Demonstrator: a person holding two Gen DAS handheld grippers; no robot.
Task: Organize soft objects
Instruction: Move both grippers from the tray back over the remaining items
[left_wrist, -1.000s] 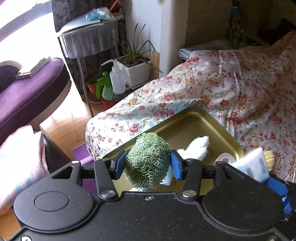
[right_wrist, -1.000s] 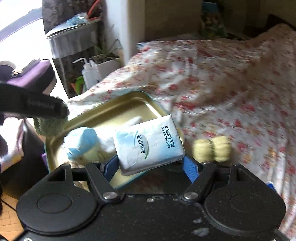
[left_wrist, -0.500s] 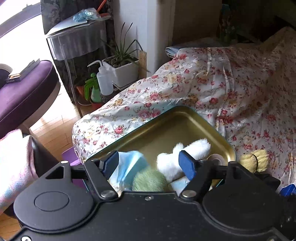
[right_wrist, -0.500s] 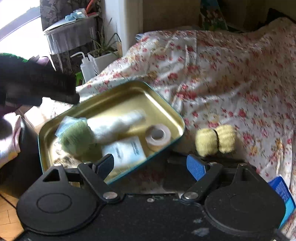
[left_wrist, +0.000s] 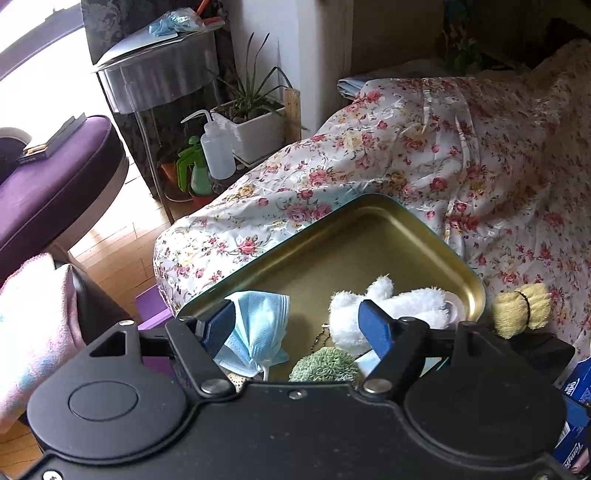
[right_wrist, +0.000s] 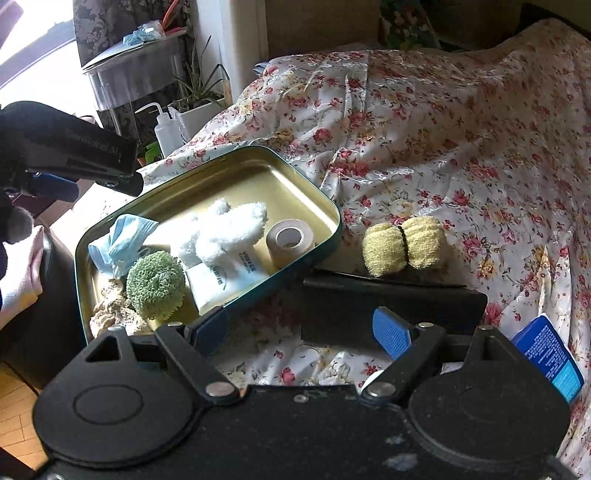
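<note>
Fingers (left_wrist: 373, 325) of the left gripper (left_wrist: 297, 326), blue-padded, spread wide and grasping nothing; they hover above the near end of the shallow gold-lined metal tray with teal rim (right_wrist: 325, 206). Right gripper (right_wrist: 299, 332), likewise released and empty, hangs over the floral satin bedspread (right_wrist: 461, 155) just short of the tray.

Tray contents, near to far:
- beige crocheted scrap (right_wrist: 110, 314), near corner;
- green curly-textured ball (right_wrist: 155, 284), directly below the left fingers;
- crumpled pale blue face mask (left_wrist: 258, 328), by the left finger;
- white tissue packet (right_wrist: 225, 280), partly under the white plush toy (right_wrist: 221, 232);
- beige roll of tape (right_wrist: 290, 242), far right corner.

Outside the tray, on the bedspread just beside its right rim: yellow towelling bundle cinched with a black band (right_wrist: 404, 245).
</note>
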